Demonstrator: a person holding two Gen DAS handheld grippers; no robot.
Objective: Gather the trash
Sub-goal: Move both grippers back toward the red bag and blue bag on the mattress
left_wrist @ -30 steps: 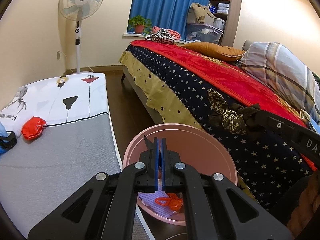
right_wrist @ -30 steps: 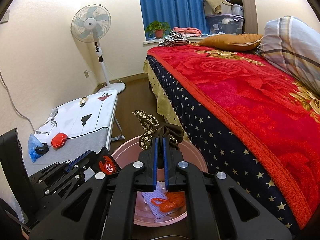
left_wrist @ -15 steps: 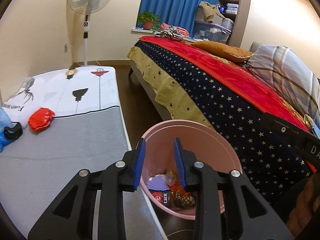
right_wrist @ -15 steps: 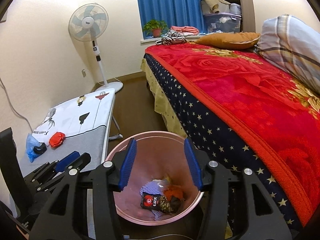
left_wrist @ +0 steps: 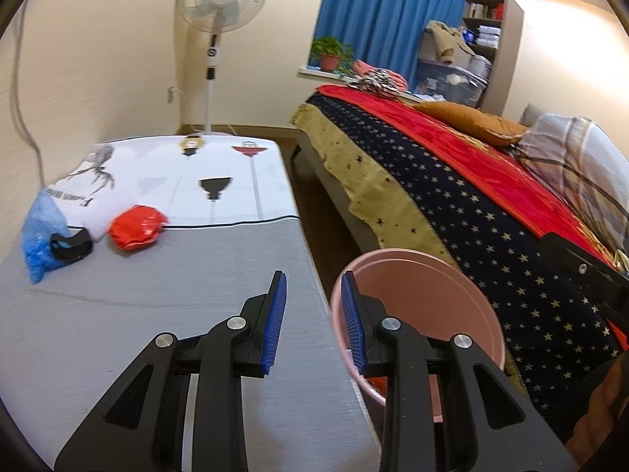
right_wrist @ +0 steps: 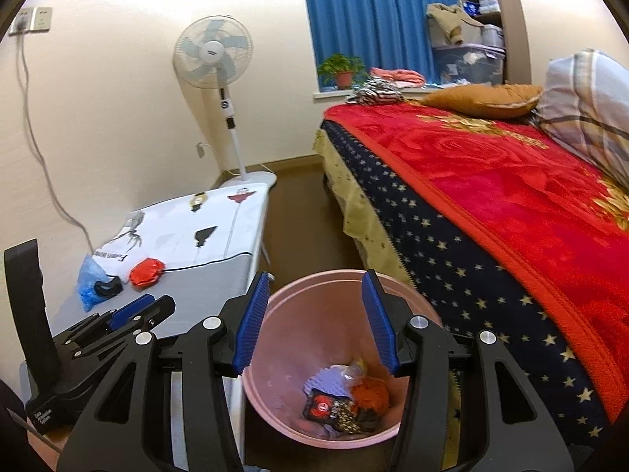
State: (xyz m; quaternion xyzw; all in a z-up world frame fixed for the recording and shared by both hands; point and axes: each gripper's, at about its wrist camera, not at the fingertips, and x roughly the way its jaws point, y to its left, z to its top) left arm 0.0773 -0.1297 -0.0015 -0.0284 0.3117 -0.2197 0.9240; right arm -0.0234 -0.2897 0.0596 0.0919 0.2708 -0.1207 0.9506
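A pink waste bin [right_wrist: 409, 303] stands on the floor between a low table and the bed; it also shows in the left wrist view [left_wrist: 432, 299]. In it lie a black wrapper [right_wrist: 326, 407], an orange piece [right_wrist: 371, 393] and a pale purple piece [right_wrist: 326, 379]. My right gripper [right_wrist: 316, 318] is open and empty above the bin. My left gripper [left_wrist: 312, 318] is open and empty over the table's right edge. On the table lie a red crumpled bag [left_wrist: 135, 226], a blue plastic bag [left_wrist: 37, 232] and a black object [left_wrist: 70, 244].
The table [left_wrist: 165, 306] has a grey and white printed cover. A bed [right_wrist: 511, 204] with a red blanket and star-patterned cover fills the right. A standing fan [left_wrist: 220, 11] is at the back wall. The left gripper's body [right_wrist: 90, 338] shows in the right wrist view.
Both grippers were shut on trash over the bin a second ago; both opened and the pieces dropped in. The left gripper has since swung left over the table.
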